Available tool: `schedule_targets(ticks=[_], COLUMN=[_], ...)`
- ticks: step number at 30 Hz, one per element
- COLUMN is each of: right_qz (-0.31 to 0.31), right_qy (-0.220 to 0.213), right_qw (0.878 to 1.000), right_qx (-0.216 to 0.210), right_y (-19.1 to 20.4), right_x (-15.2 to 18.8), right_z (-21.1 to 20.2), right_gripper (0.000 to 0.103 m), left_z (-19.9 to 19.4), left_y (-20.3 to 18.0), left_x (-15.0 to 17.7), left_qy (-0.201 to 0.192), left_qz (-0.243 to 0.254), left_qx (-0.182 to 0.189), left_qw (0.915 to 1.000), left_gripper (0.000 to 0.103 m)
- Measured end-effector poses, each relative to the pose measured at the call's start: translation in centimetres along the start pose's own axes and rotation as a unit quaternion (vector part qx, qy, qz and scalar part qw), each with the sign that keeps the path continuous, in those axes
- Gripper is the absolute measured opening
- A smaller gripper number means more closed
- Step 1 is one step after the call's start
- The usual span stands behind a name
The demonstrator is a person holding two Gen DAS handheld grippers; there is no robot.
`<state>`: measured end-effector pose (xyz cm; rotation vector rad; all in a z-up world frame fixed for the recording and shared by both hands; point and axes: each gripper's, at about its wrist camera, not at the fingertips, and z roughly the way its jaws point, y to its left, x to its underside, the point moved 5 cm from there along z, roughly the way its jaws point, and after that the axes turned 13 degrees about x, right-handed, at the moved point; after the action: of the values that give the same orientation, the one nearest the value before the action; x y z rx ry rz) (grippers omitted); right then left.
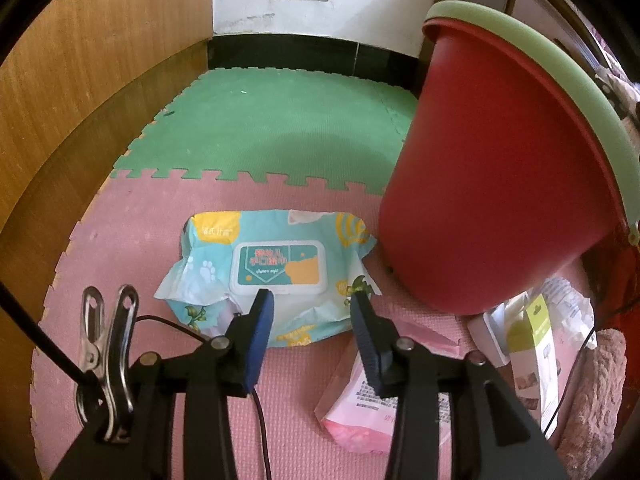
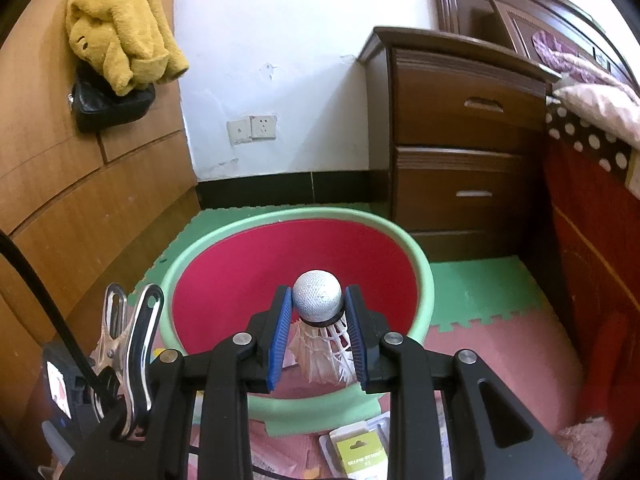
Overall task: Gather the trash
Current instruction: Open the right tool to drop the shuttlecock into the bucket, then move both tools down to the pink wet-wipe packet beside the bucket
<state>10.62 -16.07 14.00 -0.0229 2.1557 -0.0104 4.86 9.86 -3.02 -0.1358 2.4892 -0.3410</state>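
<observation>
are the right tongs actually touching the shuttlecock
Touching. The right wrist view shows both blue pads of the right tongs pressed against the shuttlecock, one on each side of its white cork, holding it above the red bin.

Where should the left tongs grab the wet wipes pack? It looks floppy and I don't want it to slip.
Probably the near long edge of the wet wipes pack, coming from above and in front. It lies flat on the pink mat, and its soft wrapper crumples up there, while the stiff lid looks too broad for the left tongs.

Home bedroom: nightstand [image 2: 460, 140], bed [image 2: 592, 92], foam mats [image 1: 272, 128].
</observation>
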Motion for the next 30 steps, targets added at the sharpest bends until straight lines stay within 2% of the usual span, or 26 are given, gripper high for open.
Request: schedule_targets(ticks=[10, 20, 25, 30], right_qz=[0.017, 0.012, 0.000, -0.019], right_qy=[0.013, 0.004, -0.002, 0.014], right_qw=[1.000, 0.999, 0.999, 0.998], right_qx=[-0.004, -0.037, -0.051, -0.064], right_y=[-0.8, 0.2, 1.3, 2.6], right_x=[0.8, 2.6, 4.8, 7.5], right_z=[0.1, -2.8, -4.7, -5.4], right_gripper=[0.033, 0.034, 0.035, 0.035], left_z=[0.2, 0.3, 0.4, 0.6], left_y=[-0.1, 0.0, 0.0, -0.1], left_x=[0.3, 0.5, 0.6, 0.7], left_qy=[0.005, 0.012, 0.017, 0.021], left_qz=[0.002, 0.003, 0.006, 0.010], left_qx=[-0.004, -0.004, -0.004, -0.007], left_qw=[1.0000, 0.9999, 0.9998, 0.9997], left_gripper=[0.042, 0.043, 0.043, 0.043])
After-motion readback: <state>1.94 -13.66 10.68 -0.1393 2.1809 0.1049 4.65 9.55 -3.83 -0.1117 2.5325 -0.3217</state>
